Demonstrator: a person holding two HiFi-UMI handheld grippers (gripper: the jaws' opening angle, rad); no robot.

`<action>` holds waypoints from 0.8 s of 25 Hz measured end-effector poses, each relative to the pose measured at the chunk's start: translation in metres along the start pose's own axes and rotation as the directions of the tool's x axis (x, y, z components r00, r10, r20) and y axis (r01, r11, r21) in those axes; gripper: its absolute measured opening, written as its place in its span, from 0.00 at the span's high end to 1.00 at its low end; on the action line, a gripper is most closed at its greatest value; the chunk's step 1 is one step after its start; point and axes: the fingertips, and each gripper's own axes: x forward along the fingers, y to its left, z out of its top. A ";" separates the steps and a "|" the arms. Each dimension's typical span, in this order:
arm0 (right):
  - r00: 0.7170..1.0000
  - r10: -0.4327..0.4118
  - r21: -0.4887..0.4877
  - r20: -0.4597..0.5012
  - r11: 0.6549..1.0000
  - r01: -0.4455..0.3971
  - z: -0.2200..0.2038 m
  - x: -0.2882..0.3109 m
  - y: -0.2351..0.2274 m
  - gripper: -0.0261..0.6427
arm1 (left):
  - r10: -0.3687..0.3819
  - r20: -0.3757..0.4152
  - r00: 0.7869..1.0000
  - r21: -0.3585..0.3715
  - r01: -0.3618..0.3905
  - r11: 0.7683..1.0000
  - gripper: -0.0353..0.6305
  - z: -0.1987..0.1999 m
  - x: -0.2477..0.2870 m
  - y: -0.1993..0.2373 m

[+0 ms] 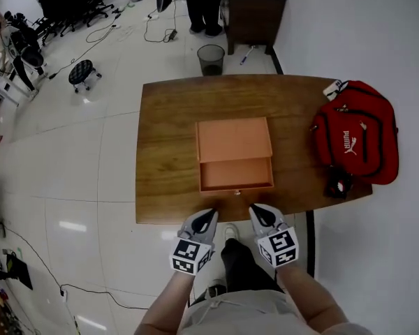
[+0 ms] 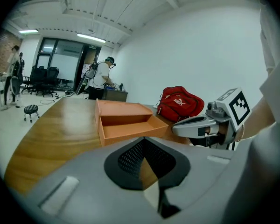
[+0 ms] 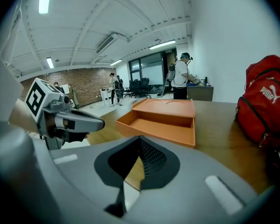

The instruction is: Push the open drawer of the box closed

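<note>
An orange box [image 1: 234,139] lies mid-table with its drawer [image 1: 236,175] pulled out toward me, empty. My left gripper [image 1: 207,219] and right gripper [image 1: 261,216] hover side by side at the table's near edge, just short of the drawer front and not touching it. Both are shut with nothing held. In the left gripper view the open drawer [image 2: 130,129] lies ahead beyond the shut gripper tip [image 2: 142,140], and the right gripper [image 2: 196,125] shows to the right. In the right gripper view the drawer [image 3: 161,127] lies ahead and the left gripper [image 3: 81,121] shows at left.
A red backpack [image 1: 356,132] lies on the wooden table's [image 1: 167,159] right end, with a small dark item [image 1: 337,183] by it. Beyond the far edge are a bin [image 1: 211,58], a stool [image 1: 84,72], a cabinet [image 1: 255,12] and a standing person [image 1: 203,5].
</note>
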 end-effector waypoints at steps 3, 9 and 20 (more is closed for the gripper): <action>0.999 -0.005 0.022 -0.041 1.000 0.006 -0.010 0.019 -0.013 0.95 | 0.018 -0.027 0.999 -0.030 -0.019 0.999 0.94 -0.011 0.022 0.011; 0.995 -0.001 0.093 -0.100 0.996 0.011 -0.019 0.041 -0.036 0.95 | 0.053 -0.105 0.993 -0.077 -0.061 0.995 0.94 -0.020 0.052 0.032; 0.990 0.046 0.133 -0.135 0.991 -0.028 -0.013 0.068 -0.053 0.95 | 0.048 -0.156 0.987 -0.114 -0.066 0.991 0.94 -0.008 0.079 0.043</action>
